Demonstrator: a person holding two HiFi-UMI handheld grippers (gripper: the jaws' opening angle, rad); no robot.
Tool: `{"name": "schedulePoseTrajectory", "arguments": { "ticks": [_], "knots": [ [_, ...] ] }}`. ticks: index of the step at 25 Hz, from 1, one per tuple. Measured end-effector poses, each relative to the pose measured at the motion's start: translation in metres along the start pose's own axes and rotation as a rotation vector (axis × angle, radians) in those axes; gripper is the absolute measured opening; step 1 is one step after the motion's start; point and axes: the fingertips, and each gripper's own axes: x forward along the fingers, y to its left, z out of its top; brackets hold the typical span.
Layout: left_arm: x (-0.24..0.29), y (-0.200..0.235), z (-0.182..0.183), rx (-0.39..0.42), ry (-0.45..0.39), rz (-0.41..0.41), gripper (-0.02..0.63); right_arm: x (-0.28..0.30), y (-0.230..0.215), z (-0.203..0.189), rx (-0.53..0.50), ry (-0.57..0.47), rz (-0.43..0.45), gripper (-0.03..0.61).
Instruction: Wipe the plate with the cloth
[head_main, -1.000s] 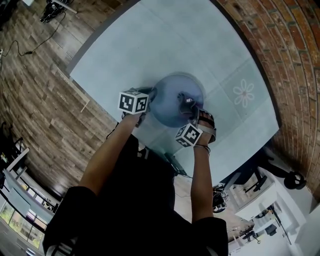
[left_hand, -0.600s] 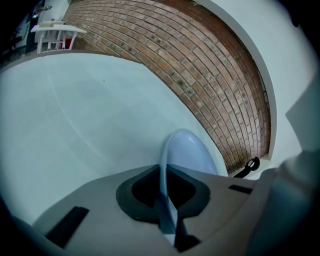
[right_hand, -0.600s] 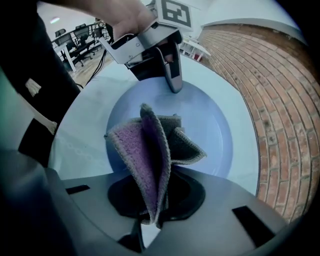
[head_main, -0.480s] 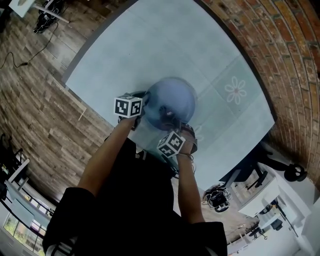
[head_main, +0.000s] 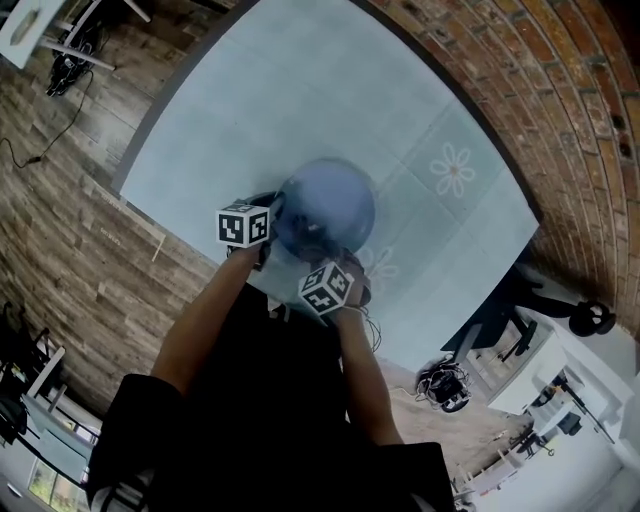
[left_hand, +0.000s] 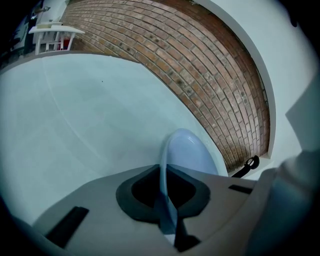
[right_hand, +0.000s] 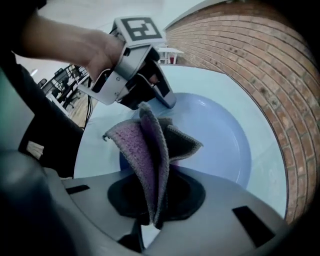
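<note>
My left gripper (left_hand: 165, 202) jaws pinch the blue plate (left_hand: 189, 156) by its rim over the table (head_main: 300, 90). My right gripper (right_hand: 152, 200) jaws clamp the folded cloth (right_hand: 149, 145). I should press it flat on the plate and sweep evenly.

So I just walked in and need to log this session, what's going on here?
A person is working with a handheld gripper in each hand at a pale blue table. The left gripper has its jaws shut on the rim of a blue plate. The right gripper has a purple-grey cloth pinched in its jaws, held over the plate's inner face. Whether the cloth touches the plate can't be told.
</note>
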Motion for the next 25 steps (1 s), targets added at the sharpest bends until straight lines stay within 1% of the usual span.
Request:
{"name": "schedulePoseTrajectory", "arguments": {
  "ticks": [3,7,9,12,15,18,21,23,25],
  "knots": [
    [0.001,0.0,-0.001,-0.009,0.023,-0.024,0.044,-0.008,-0.006,0.005,0.111,-0.057,-0.016,0.055],
    [0.002,0.0,-0.003,-0.016,0.057,-0.05,0.044,-0.037,-0.022,0.024,0.242,-0.195,-0.091,0.055],
    [-0.001,-0.002,-0.005,-0.014,0.058,-0.057,0.044,-0.057,-0.03,0.034,0.305,-0.288,-0.132,0.055],
    [-0.006,-0.003,0.0,0.013,0.035,-0.046,0.046,-0.094,-0.047,0.053,0.397,-0.49,-0.191,0.055],
    [-0.017,-0.002,0.011,0.035,0.002,-0.022,0.098,-0.132,-0.062,0.066,0.487,-0.67,-0.229,0.055],
    [-0.033,0.001,0.018,0.058,-0.044,-0.006,0.109,-0.166,-0.073,0.069,0.545,-0.796,-0.265,0.055],
    [-0.058,-0.013,0.028,0.112,-0.104,-0.003,0.109,-0.196,-0.079,0.063,0.574,-0.875,-0.315,0.055],
    [-0.078,-0.032,0.035,0.162,-0.165,-0.033,0.103,-0.214,-0.08,0.06,0.588,-0.913,-0.339,0.055],
    [-0.099,-0.057,0.042,0.229,-0.238,-0.067,0.068,-0.231,-0.079,0.057,0.595,-0.943,-0.354,0.055]
  ]
}}
